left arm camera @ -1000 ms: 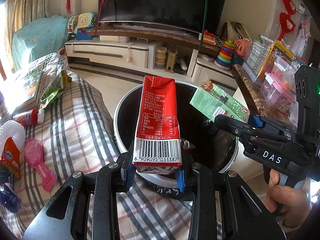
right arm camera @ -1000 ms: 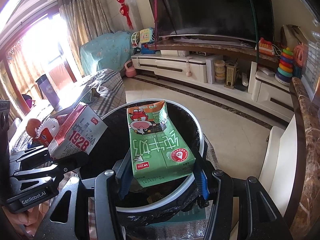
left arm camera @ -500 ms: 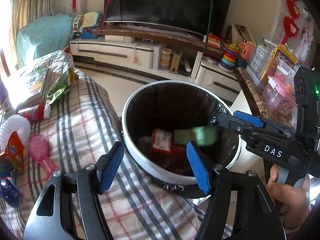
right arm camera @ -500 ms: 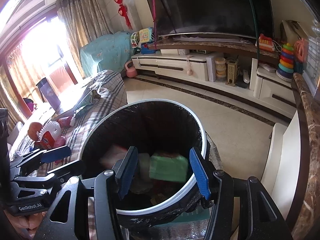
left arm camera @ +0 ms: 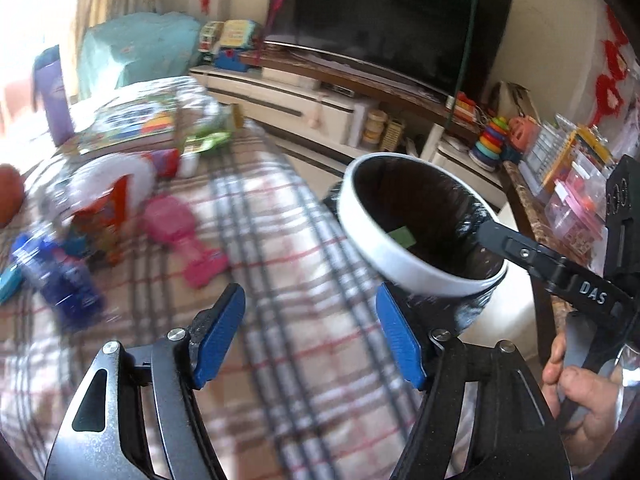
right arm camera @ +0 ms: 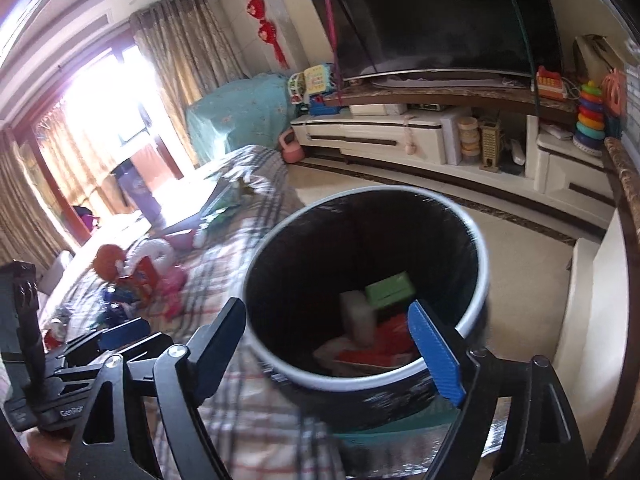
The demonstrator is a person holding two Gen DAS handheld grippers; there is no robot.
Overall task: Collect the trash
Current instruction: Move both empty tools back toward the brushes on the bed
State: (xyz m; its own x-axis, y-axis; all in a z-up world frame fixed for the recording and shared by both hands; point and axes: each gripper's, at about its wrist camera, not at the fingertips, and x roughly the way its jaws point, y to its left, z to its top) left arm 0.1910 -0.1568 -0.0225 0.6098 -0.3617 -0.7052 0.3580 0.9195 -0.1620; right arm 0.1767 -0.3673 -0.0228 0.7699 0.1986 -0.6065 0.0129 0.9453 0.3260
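Trash bin (right arm camera: 478,276) holds 1 green carton (right arm camera: 390,290), 1 red carton (right arm camera: 394,344).

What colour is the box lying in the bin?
Green. The box lies inside the bin, clearest in the right wrist view.

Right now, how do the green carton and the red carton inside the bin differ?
The green carton sits higher, toward the far side of the bin; the red carton lies flat lower down, nearer the front wall. The green one shows whole; the red is partly hidden by the right gripper. Both are inside, released.
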